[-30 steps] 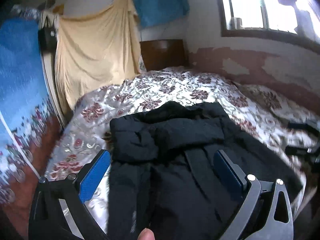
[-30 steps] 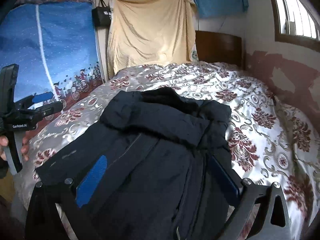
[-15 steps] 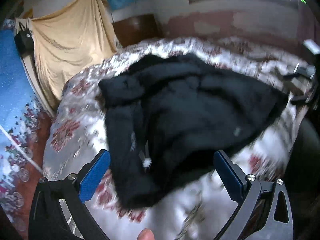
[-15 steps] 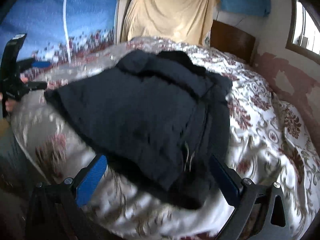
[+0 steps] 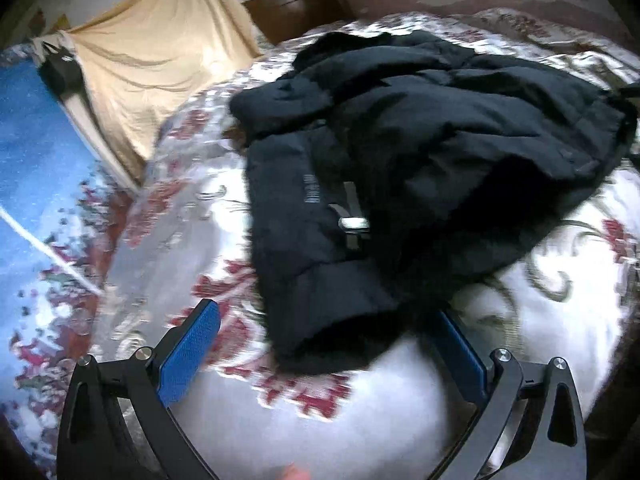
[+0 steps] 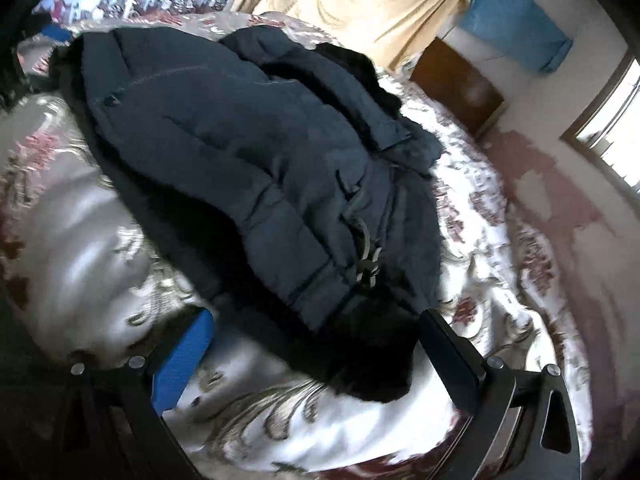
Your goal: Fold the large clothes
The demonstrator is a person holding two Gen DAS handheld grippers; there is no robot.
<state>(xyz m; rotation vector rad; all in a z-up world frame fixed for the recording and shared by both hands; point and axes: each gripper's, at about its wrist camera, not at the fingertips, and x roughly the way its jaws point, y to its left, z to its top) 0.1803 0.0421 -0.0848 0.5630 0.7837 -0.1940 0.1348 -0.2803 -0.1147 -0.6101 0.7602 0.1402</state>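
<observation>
A large dark navy padded jacket (image 5: pixel 400 152) lies rumpled on a bed with a white and red floral cover (image 5: pixel 400 408). In the left wrist view its hem corner reaches down between the blue pads of my left gripper (image 5: pixel 328 340), which is open just above the cover. In the right wrist view the same jacket (image 6: pixel 248 152) spreads across the bed, its lower dark edge hanging between the fingers of my right gripper (image 6: pixel 316 340), also open. Neither gripper holds cloth.
A beige sheet (image 5: pixel 160 60) hangs on the far wall beside a wooden headboard (image 5: pixel 296 4). A blue patterned panel (image 5: pixel 32 152) stands left of the bed. A blue cloth (image 6: pixel 516 44) hangs on the wall, and a window (image 6: pixel 612 136) is at right.
Both grippers have dropped low and tilted toward the near edge of the jacket; the jacket's hem now sits between each pair of open fingers. The jacket itself lies as before.
</observation>
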